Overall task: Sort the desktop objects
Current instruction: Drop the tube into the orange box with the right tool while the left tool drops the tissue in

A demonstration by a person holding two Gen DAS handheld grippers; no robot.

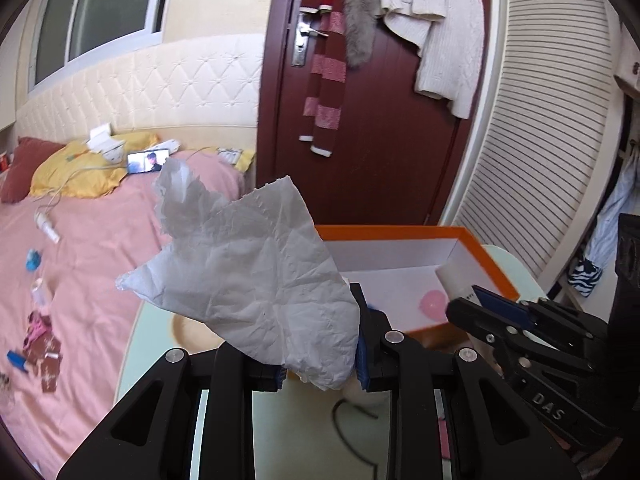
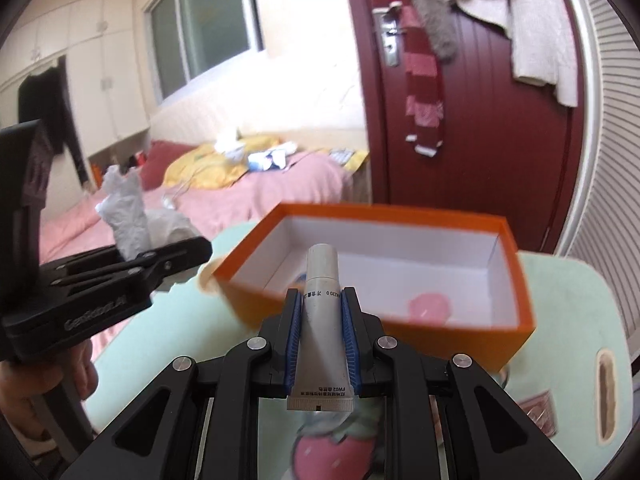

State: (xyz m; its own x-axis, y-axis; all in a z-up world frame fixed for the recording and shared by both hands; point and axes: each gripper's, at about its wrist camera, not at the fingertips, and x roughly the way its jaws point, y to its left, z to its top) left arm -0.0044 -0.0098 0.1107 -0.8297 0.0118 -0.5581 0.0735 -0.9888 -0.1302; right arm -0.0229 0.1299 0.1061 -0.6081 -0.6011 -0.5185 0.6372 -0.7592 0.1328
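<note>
Both tools are loaded, so the sorting looks to be in its middle stretch rather than at either end. The left gripper (image 1: 320,360) pinches a crumpled white tissue (image 1: 248,276) between its blue pads, the paper fanning up and away from the jaws and clear of the tabletop; in the right wrist view the same gripper shows at the left edge with the tissue sprouting from it. The right gripper (image 2: 320,340) is pressed tight on a small grey-white tube (image 2: 322,312), cap end pointing forward toward the orange box (image 2: 460,336), crimped end toward the camera. The box sits open on the pale green table (image 2: 568,280), just ahead of both grippers, and a pink round object (image 2: 430,306) already lies on its white floor (the one item that appears sorted so far, though its exact nature is too blurred to tell). Neither the tube nor the tissue is over the box opening yet; both hang in the air short of its near wall. What remains, as I judge it, is to carry the tube over the rim and let it go inside, and to dispose of the tissue, which may belong elsewhere than the box. Whether more loose things wait on the table is hard to say, as the grippers hide most of its near surface.
</note>
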